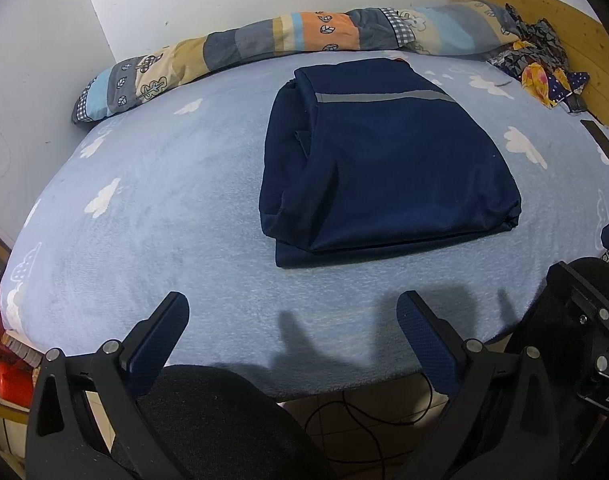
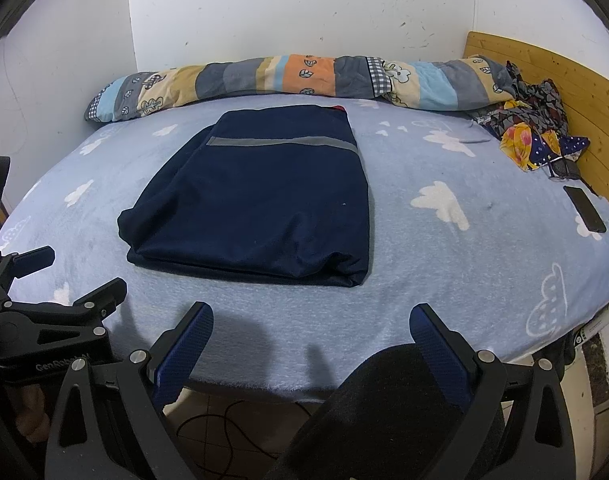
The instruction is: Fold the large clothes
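Observation:
A dark navy garment (image 1: pixel 388 160) with a grey stripe lies folded into a neat rectangle in the middle of the light blue bed sheet (image 1: pixel 164 200). The right wrist view shows the same folded garment (image 2: pixel 260 196) left of centre. My left gripper (image 1: pixel 292 312) hovers open over the bed's near edge, well short of the garment, with nothing between its blue pads. My right gripper (image 2: pixel 311 322) is open too, empty, at the near edge. The left gripper (image 2: pixel 70 276) also appears at the left of the right wrist view, its jaws spread.
A rolled patchwork quilt (image 1: pixel 264 40) lies along the far wall. Patterned clothes (image 2: pixel 532 132) are heaped by the wooden headboard (image 2: pixel 584 92), with a black phone (image 2: pixel 586 208) on the sheet nearby. Cables (image 2: pixel 224 432) trail on the tiled floor below the bed edge.

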Demonstrator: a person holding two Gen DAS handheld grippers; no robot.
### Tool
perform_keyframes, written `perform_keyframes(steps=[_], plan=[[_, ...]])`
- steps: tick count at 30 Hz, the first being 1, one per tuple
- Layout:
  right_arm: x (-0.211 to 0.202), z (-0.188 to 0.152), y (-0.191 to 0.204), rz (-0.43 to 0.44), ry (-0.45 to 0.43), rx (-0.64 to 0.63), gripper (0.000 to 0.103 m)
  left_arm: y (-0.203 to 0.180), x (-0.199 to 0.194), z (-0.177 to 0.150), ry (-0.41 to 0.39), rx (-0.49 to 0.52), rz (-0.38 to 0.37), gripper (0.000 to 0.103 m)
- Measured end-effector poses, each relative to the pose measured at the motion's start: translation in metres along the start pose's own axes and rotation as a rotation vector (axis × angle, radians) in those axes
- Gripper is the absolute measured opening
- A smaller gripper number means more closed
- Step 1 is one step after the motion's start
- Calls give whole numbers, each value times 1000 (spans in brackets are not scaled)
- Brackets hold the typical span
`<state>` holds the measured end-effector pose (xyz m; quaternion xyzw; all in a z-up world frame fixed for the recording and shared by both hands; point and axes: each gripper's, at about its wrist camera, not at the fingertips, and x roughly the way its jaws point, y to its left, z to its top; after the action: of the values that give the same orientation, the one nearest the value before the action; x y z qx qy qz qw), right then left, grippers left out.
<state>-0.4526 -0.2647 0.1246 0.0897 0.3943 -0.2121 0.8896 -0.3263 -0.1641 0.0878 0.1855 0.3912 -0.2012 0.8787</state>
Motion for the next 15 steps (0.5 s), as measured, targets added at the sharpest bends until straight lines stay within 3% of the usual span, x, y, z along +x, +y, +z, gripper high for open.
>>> perform_keyframes(steps=[15], plan=[[0, 0, 0, 0, 0, 0, 100, -1, -1, 0, -1, 0, 6, 103]])
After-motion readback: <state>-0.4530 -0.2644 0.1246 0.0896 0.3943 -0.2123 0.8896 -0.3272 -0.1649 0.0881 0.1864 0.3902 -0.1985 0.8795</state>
